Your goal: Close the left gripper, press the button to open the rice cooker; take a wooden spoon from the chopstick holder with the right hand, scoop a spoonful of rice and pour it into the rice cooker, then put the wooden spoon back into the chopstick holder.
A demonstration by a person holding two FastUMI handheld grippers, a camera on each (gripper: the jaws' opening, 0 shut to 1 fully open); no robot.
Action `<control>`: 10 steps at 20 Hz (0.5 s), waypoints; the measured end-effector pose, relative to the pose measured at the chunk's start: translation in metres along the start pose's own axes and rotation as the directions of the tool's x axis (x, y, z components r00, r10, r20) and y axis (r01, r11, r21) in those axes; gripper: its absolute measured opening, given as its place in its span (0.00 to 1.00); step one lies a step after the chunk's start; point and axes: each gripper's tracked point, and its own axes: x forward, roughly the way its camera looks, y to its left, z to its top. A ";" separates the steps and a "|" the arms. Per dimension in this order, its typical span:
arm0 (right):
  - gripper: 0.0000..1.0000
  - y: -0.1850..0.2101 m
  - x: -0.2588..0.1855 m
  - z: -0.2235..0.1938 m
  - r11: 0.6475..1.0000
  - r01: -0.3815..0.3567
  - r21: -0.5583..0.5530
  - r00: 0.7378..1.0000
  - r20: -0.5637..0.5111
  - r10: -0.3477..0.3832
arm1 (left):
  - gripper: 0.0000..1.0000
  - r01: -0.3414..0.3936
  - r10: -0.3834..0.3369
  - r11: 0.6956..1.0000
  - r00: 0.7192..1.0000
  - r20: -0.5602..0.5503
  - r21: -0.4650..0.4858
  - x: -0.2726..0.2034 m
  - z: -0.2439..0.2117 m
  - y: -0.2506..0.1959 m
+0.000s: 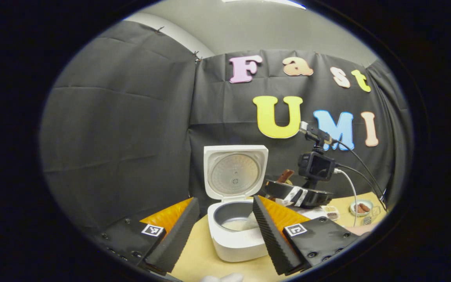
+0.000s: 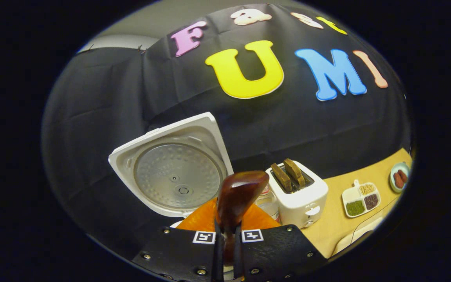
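The rice cooker (image 1: 236, 231) stands open on the tan table (image 1: 210, 262), lid (image 1: 235, 172) raised upright; its grey inner pot (image 1: 229, 215) holds a shallow layer of white rice (image 1: 241, 224). The left gripper (image 1: 225, 231) has its jaws spread wide, holding nothing, the cooker framed between its fingers. The right gripper (image 2: 225, 250) has its jaws pinched on the wooden spoon (image 2: 239, 197), bowl pointing up, just in front of the cooker lid (image 2: 174, 172). Beside it stands a white toaster (image 2: 298, 196) with two brown slices (image 2: 288, 174) in its slots. Farther right lie a divided dish of grains (image 2: 360, 197) and a small green plate (image 2: 399, 176) carrying brown pieces.
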 end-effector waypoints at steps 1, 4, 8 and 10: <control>0.10 0.004 0.000 0.002 0.999 -0.001 -0.052 1.000 0.012 0.002 | 0.94 0.000 0.000 1.000 1.000 0.001 0.002 -0.001 0.001 -0.001; 0.10 0.013 -0.001 0.007 0.987 -0.015 -0.159 0.999 0.045 0.022 | 0.94 -0.005 0.005 1.000 1.000 0.000 0.003 -0.003 -0.002 0.002; 0.10 0.019 -0.004 0.011 0.959 -0.009 -0.283 0.997 0.073 0.031 | 0.94 -0.012 0.012 1.000 1.000 0.002 0.003 -0.008 -0.002 0.005; 0.10 0.023 -0.003 0.008 0.956 -0.022 -0.291 0.996 0.079 0.047 | 0.96 -0.013 0.013 1.000 1.000 0.005 0.005 -0.011 -0.002 0.006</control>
